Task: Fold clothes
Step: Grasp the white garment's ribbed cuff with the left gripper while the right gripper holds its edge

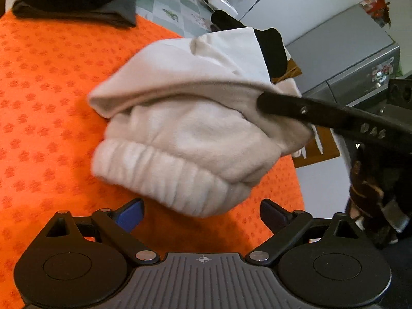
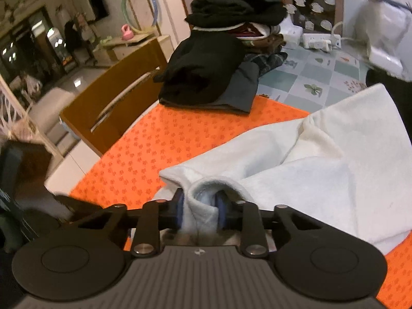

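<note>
1. The task's thing is a white sweatshirt (image 1: 190,128). It lies bunched up on the orange mat (image 1: 46,97) that covers the tabletop, toward the right side in the left wrist view.

2. The thick ribbed cuff (image 1: 164,175) of the sweatshirt sits at the near edge of the bundle, just in front of the left claw (image 1: 200,216).

3. The left claw has its two fingers wide apart. Nothing is between them. It hangs just near the cuff but does not touch it.

4. The right claw (image 2: 199,211) is clamped on a fold of the white sweatshirt (image 2: 309,159). The blue pads (image 2: 180,209) press the cloth from both sides, and a small loop of cloth pokes up between them.

5. In the left wrist view, a black finger of the right claw (image 1: 283,105) comes in from the right and pins the cloth at the far right side of the bundle.

6. The sweatshirt looks soft, thick and fluffy. It is probably light, and it bends and sags wherever nobody holds it. It will not break, and I think it will not slip much between the pads.

7. A good place for the left claw to grab is the ribbed cuff or a firm edge, because thick edges give more to bite on than the loose middle.

8. A pile of dark folded clothes (image 2: 213,77) sits at the far end of the mat, well apart from the sweatshirt.
</note>
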Demonstrator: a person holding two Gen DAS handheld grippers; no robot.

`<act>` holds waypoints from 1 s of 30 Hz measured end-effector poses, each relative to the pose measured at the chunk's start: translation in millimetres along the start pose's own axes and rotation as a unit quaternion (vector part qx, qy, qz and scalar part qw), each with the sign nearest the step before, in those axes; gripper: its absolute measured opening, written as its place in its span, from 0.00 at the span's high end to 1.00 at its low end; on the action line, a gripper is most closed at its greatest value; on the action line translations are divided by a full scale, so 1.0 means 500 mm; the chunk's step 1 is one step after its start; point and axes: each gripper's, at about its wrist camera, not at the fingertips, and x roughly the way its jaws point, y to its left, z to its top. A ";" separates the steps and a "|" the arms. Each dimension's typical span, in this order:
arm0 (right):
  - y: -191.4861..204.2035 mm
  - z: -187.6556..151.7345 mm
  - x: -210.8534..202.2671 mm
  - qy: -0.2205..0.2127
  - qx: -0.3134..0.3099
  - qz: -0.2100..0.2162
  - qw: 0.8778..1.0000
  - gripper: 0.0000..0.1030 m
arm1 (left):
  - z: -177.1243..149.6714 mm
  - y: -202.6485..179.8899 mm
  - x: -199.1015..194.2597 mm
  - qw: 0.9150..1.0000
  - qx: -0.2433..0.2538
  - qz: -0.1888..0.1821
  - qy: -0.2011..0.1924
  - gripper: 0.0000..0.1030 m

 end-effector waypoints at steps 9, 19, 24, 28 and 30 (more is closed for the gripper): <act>-0.079 0.020 -0.105 -0.074 0.059 -0.074 0.993 0.81 | 0.029 -0.005 -0.001 0.992 -0.024 0.066 -0.104 0.54; -0.223 -0.011 -0.266 -0.183 0.161 -0.206 0.948 0.84 | 0.086 -0.063 -0.067 0.963 0.085 0.168 -0.193 0.78; -0.270 -0.035 -0.362 -0.244 0.189 -0.268 0.913 0.84 | 0.125 -0.063 -0.126 0.948 0.102 0.204 -0.222 0.83; -0.289 -0.061 -0.444 -0.287 0.204 -0.312 0.883 0.84 | 0.160 -0.062 -0.163 0.937 0.115 0.225 -0.242 0.84; -0.296 -0.073 -0.488 -0.310 0.210 -0.332 0.866 0.84 | 0.175 -0.058 -0.183 0.932 0.111 0.235 -0.254 0.84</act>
